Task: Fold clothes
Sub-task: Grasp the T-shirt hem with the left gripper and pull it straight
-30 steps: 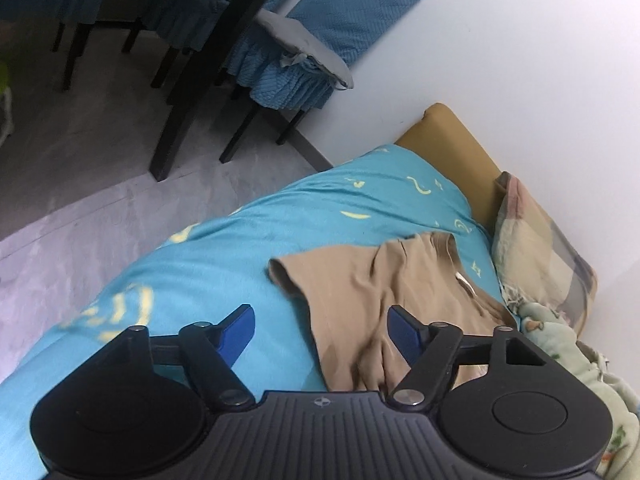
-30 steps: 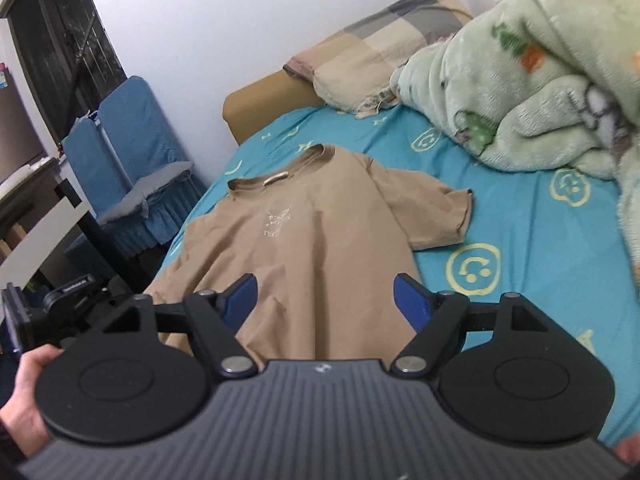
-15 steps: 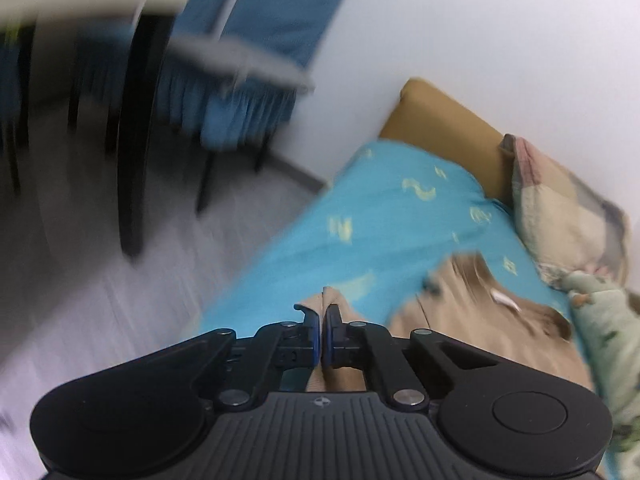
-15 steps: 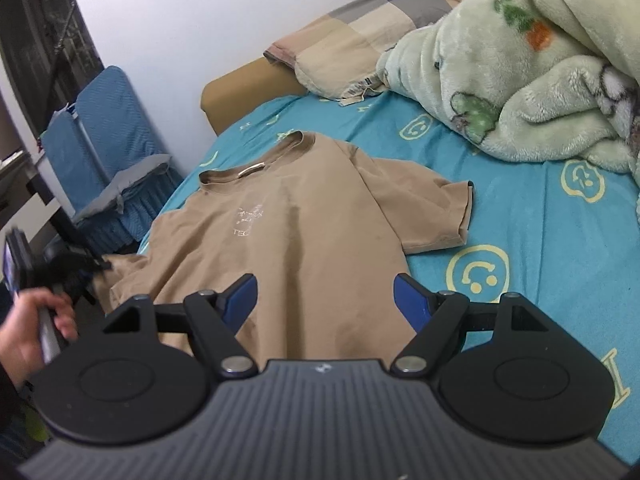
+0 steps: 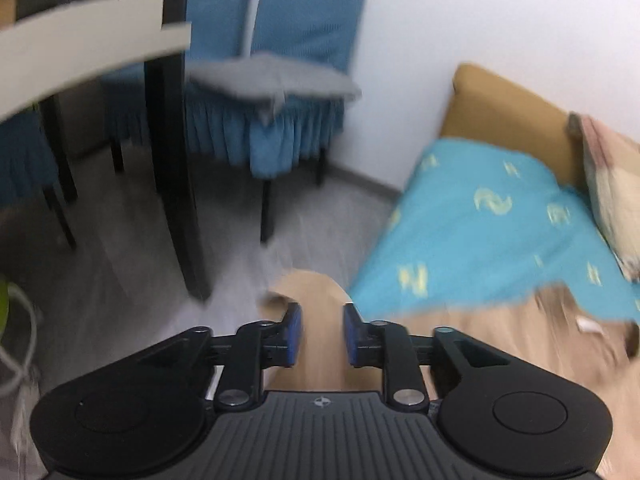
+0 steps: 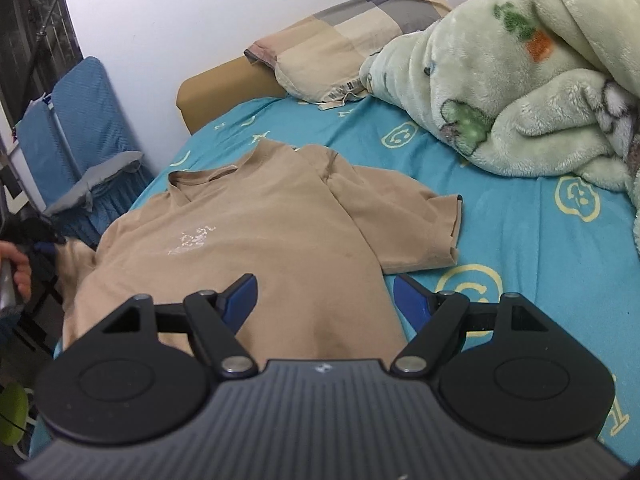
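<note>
Soft, even indoor light in both views, without glare or hard shadows. Heavy motion blur across the left wrist view, smearing the chair [image 5: 276,92] and bedsheet [image 5: 480,232]; right wrist view mostly sharp, slightly soft at 9 o'clock. Fisheye bending and dark corners at the edges.

The left wrist view looks steeply down from the bed's side edge, facing blue skirted chairs [image 5: 280,80]. The right wrist view sits close above the bed's near edge, facing the headboard corner. Both show the tan short-sleeved T-shirt [image 6: 256,248] and turquoise patterned bedsheet [image 5: 472,240].
</note>
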`<state>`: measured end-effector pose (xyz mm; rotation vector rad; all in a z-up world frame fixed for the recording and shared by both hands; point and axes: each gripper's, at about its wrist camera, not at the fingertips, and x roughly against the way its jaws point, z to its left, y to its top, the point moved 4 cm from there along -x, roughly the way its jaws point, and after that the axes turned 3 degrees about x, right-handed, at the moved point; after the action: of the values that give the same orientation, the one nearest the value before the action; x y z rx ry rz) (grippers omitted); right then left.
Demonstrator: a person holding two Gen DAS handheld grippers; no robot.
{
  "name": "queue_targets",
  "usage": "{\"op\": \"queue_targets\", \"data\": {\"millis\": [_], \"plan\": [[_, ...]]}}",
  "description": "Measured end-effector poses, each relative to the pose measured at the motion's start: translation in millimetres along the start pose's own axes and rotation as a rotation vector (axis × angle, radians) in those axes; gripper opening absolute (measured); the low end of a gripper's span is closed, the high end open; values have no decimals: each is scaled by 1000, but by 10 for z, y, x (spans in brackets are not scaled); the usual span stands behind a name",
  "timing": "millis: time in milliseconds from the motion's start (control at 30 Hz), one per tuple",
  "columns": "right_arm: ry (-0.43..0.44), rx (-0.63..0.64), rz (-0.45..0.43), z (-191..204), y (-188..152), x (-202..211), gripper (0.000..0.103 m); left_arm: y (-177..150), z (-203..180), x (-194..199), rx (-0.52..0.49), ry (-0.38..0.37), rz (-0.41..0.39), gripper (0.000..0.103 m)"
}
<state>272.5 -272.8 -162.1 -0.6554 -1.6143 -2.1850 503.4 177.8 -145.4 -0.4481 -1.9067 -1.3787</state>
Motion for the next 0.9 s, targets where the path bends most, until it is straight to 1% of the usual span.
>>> {"op": "queue_targets", "data": {"millis": [67, 100, 167, 200, 233, 367, 433, 533, 600, 733, 800, 867, 900], "plan": [[6, 11, -5, 29, 8, 10, 77, -266, 23, 304, -34, -35, 40, 45], [11, 18, -8, 45, 13, 21, 77, -413, 28, 482, -68, -50, 66, 47], [17, 31, -18, 75, 19, 67, 77, -757, 54, 895, -112, -73, 108, 53], [21, 39, -23, 87, 20, 94, 77, -941, 81, 1107, -116, -92, 134, 53], [20, 46, -29, 98, 15, 128, 77, -1129, 113, 1320, -113, -113, 162, 53], [16, 66, -49, 89, 2, 280, 77, -1894, 161, 2114, -73, -240, 268, 52], [12, 71, -57, 67, -8, 366, 77, -2224, 174, 2374, -29, -282, 312, 52], [-6, 90, -59, 23, -45, 483, 77, -2658, 186, 2599, 22, -299, 386, 51], [-17, 91, -50, -38, -97, 566, 77, -2856, 180, 2686, 36, -280, 411, 51], [-16, 69, -13, -170, -197, 749, 77, -3104, 131, 2801, 23, -273, 442, 51], [-3, 33, -8, -228, -198, 835, 77, -3222, 34, 2836, -11, -269, 463, 51], [0, 20, -23, -269, -178, 902, 77, -3297, -44, 2842, -52, -241, 458, 50], [-3, 25, -26, -274, -177, 913, 77, -3311, -63, 2806, -66, -216, 447, 48]]}}
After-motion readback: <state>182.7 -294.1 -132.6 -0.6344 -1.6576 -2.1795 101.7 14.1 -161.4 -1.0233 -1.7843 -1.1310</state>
